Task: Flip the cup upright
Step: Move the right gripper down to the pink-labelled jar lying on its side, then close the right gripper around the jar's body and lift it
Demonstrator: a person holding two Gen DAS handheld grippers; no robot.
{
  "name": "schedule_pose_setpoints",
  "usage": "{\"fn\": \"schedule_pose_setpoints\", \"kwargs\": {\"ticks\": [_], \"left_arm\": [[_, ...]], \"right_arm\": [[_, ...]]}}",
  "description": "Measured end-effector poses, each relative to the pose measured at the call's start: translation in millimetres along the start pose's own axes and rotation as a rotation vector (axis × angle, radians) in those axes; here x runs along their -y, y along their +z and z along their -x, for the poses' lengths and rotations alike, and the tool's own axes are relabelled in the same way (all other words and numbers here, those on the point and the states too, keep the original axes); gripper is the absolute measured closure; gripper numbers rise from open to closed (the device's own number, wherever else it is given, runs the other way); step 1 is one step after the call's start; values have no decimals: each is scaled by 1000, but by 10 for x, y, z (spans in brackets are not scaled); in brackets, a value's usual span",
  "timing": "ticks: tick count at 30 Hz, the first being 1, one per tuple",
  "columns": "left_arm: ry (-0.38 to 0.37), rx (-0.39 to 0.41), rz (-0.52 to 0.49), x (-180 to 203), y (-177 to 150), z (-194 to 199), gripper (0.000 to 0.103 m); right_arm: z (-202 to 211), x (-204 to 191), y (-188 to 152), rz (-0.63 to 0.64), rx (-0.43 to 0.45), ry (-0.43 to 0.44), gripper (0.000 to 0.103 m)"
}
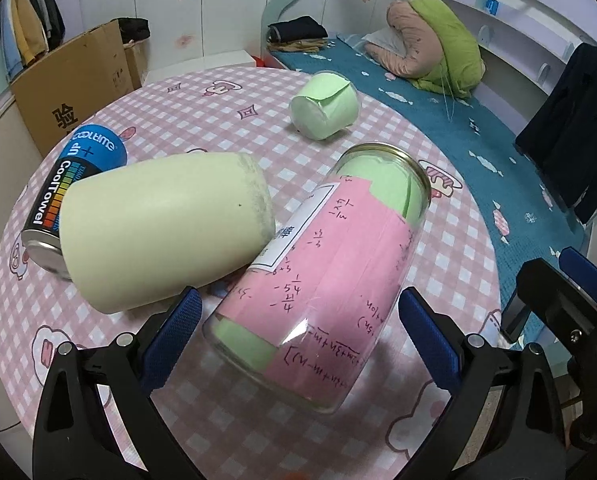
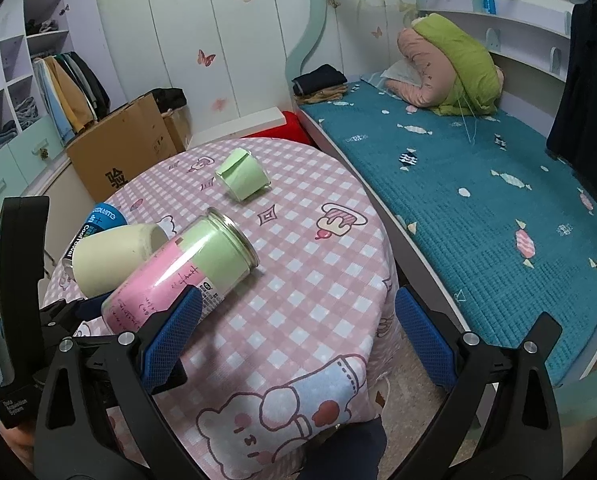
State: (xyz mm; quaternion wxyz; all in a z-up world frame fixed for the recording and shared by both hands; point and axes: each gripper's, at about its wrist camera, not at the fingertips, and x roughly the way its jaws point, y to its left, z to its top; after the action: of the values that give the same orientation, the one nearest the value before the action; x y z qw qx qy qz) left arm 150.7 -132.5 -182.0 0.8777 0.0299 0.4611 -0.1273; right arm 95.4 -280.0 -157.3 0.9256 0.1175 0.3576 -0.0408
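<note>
A: Where is the left hand-held gripper [image 1: 300,332]?

B: Low over the near edge of the surface [image 1: 378,128], pointing toward 12 o'clock. Its blue pads [image 1: 170,336] are spread wide on either side of the base of a clear jar [image 1: 318,268] lined with pink and green paper. The jar lies on its side between them, mouth toward 1 o'clock. Whether either pad touches the glass, I cannot tell.

A: And the cups?

B: A cream cup [image 1: 166,228] lies on its side at 10 o'clock from the jar, leaning on it and partly resting on a blue CoolTowel can [image 1: 64,196]. A small green paper cup [image 1: 324,106] lies tipped over farther off at 12 o'clock, well apart from the rest.

A: The right hand-held gripper [image 2: 298,338]?

B: Fingers apart too, holding nothing. It hovers over the surface's near right edge, with the jar at 10 o'clock from it and the bed [image 2: 478,208] at 2 o'clock.
</note>
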Motion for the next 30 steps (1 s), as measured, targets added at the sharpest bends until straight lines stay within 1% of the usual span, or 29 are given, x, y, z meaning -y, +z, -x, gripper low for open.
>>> {"fn": "schedule_pose_setpoints", "kwargs": {"ticks": [2,8,12,16,22,25,30], "left_arm": [[-14,-3,-7,11,-8,-3,13],[-4,9,-13,-1,-67,39,18],[-10,20,10,-46,-155,129,20],[-5,31,44,-101,-311,276,22],[-28,30,92,-225,-640,491,23],[-9,47,118,-337,-794,633,23],[40,74,174,-602,-954,827,23]], "right_arm": [[-28,-12,-1,0,-7,4,6],[-99,-76,-34,3,-37,27,6],[-30,-158,-50,21,-30,39,6],[80,-244,-71,36,-17,49,6],[258,-443,-210,69,-17,66,6],[298,-545,-290,74,-22,75,6],[313,-858,-404,117,-36,108,6]]}}
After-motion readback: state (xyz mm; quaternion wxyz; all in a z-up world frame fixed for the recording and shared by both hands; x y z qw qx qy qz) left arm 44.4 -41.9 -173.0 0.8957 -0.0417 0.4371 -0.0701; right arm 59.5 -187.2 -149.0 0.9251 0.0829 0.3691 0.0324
